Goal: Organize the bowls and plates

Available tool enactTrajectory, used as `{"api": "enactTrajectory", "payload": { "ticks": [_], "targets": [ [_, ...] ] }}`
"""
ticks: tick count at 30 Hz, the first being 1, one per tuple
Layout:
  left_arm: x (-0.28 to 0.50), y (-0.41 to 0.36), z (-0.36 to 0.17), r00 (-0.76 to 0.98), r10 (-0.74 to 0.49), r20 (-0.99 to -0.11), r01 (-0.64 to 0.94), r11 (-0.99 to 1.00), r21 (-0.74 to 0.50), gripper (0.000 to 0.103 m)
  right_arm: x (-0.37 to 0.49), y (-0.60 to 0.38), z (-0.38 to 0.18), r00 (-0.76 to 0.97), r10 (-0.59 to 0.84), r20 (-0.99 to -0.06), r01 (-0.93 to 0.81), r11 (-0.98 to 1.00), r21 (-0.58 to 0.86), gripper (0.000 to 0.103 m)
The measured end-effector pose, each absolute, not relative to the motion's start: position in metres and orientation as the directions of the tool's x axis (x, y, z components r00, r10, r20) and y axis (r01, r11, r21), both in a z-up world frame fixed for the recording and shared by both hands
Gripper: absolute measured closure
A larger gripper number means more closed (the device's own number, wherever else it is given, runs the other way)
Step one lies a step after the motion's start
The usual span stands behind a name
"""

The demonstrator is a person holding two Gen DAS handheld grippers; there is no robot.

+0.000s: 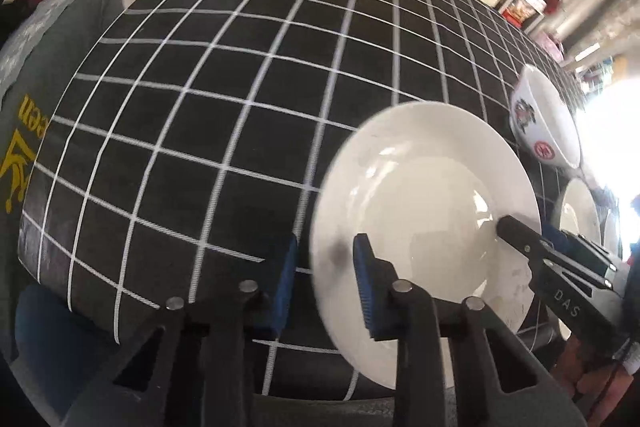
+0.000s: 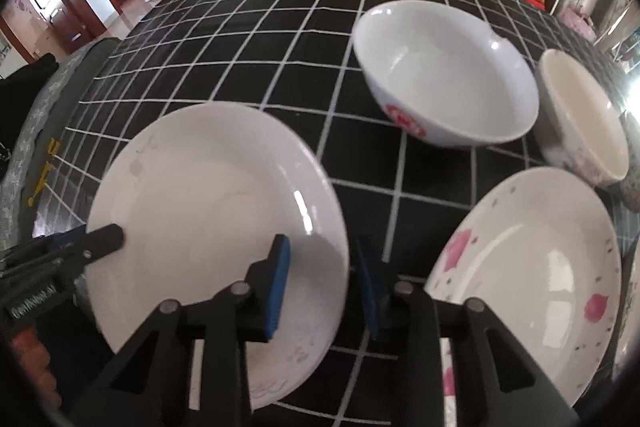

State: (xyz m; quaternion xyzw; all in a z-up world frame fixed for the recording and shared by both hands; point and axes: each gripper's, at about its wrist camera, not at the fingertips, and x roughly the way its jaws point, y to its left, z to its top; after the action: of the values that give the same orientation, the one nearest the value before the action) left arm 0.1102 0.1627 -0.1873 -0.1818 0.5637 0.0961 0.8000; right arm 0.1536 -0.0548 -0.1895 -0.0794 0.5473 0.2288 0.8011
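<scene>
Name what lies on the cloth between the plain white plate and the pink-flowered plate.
In the right wrist view, only bare black-and-white checked cloth separates the plain white plate from the pink-flowered plate; the right tongs' blue pad hovers over that gap.

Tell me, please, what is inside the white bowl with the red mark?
The white bowl looks empty: its inner wall and bottom show bare white. The near inner wall is hidden by its rim.
</scene>
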Motion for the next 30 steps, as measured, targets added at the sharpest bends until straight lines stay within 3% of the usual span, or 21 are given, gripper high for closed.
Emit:
{"api": "enactTrajectory", "payload": {
  "ticks": [4, 16, 23, 30],
  "targets": [
    [0.11, 0.152, -0.184, 0.336, -0.004, -0.942, -0.343, 0.931, -0.126, 0.082, 0.149, -0.056, -0.187, 0.315, 0.267, -0.911, -0.44, 0.891, 0.109, 0.071],
    [0.103, 0.145, -0.187, 0.328, -0.008, -0.945, -0.345, 0.93, -0.128, 0.082, 0.137, -0.076, -0.188, 0.295, 0.277, -0.914, -0.411, 0.901, 0.14, 0.071],
    [0.094, 0.152, -0.153, 0.39, 0.061, -0.919, -0.402, 0.909, -0.111, 0.082, 0.133, -0.102, -0.147, 0.41, 0.301, -0.861, -0.403, 0.907, 0.124, 0.071],
    [0.096, 0.107, -0.114, 0.491, -0.073, -0.868, -0.257, 0.94, -0.224, 0.082, 0.13, -0.166, -0.131, 0.474, 0.282, -0.834, -0.311, 0.94, 0.141, 0.071]
  ]
}}
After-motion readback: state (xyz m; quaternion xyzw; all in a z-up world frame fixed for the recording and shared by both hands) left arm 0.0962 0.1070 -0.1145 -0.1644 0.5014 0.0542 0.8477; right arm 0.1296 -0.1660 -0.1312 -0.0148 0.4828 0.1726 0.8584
